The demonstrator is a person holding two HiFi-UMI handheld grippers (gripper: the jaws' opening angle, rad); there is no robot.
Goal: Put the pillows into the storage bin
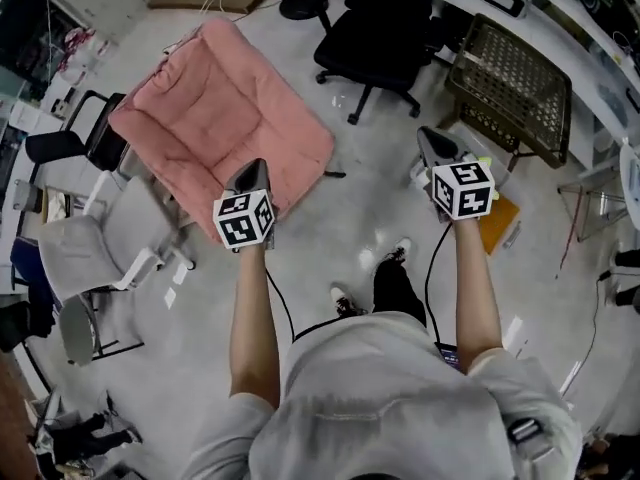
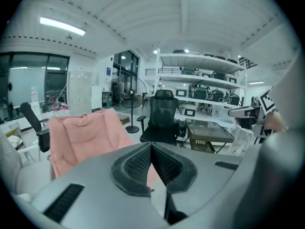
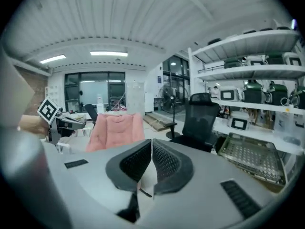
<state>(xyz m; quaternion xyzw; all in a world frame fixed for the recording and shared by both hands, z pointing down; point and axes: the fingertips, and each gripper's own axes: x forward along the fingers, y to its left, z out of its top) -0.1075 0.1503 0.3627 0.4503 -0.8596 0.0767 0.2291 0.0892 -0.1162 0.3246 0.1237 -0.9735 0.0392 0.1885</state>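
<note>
**While my left tool (image 1: pixel 254 168) and right tool (image 1: pixel 432 140) are hanging closed, the pink pillow (image 1: pixel 225 118) is lying outside the storage bin (image 1: pixel 510 83)**

As I am standing on the pale floor (image 1: pixel 340 238) and looking steeply down, I am holding both tools out in front of me, well apart from each other. In the left gripper view, my left tool (image 2: pixel 151 146) is showing its two ribbed pads pressing together with nothing between them. In the right gripper view, my right tool (image 3: pixel 151 142) is showing the same: pads meeting, nothing in the grip.

Ahead of my left tool, the pink pillow is lying spread out and raised off the floor; what is carrying it I cannot make out. Neither tool is touching it. It is showing beyond the closed pads in both gripper views (image 2: pixel 81 137) (image 3: pixel 116 128).

Ahead of my right tool, the storage bin, a wire-mesh basket, is sitting just beside the white counter (image 1: pixel 590 28) along the right side of the room. Its mesh is showing in the right gripper view (image 3: pixel 252 161), and no pillow is showing inside it.

Between the pillow and the bin, a black office chair (image 1: pixel 375 33) is standing. At the left of the head view, a grey chair (image 1: pixel 75 253) is standing near the pillow.
</note>
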